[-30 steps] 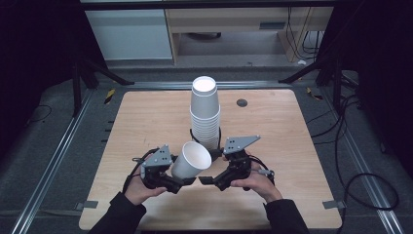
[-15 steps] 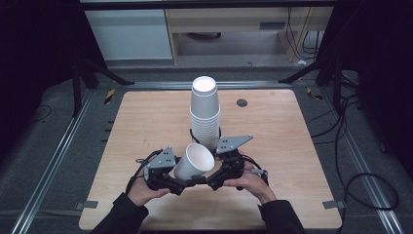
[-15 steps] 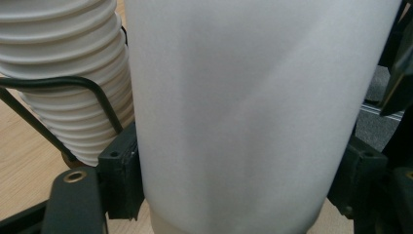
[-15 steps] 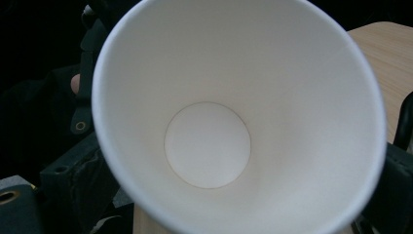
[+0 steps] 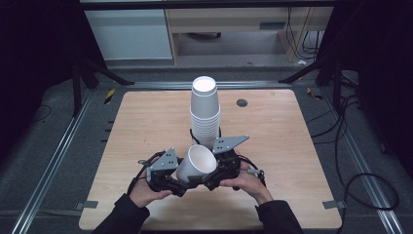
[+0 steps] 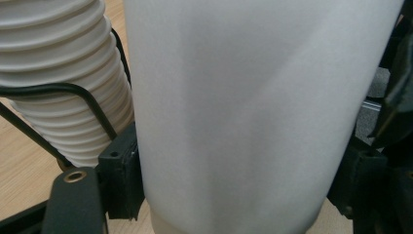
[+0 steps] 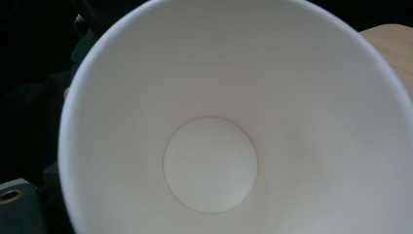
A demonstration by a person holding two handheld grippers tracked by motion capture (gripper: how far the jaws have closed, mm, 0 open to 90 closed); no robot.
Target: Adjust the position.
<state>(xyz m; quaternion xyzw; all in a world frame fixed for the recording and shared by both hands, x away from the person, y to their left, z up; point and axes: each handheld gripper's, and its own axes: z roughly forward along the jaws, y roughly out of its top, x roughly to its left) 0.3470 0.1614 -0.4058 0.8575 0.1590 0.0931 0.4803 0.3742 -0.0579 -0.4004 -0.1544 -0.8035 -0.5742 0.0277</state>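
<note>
Compared with a second ago, the single white paper cup (image 5: pixel 196 164) has been shifted a bit toward the right and tipped further, and the two grippers have been brought closer together near the table's (image 5: pixel 292 146) front edge. The cup is held tilted off the wood by the left gripper (image 5: pixel 182 183), whose jaws are clamped on its wall — pressed in on both sides in the left gripper view. The right gripper (image 5: pixel 214 181) is parked right at the cup's open mouth, so whether its jaws are apart can't be told; the tall upside-down cup stack (image 5: pixel 204 113) is seen just behind.
</note>
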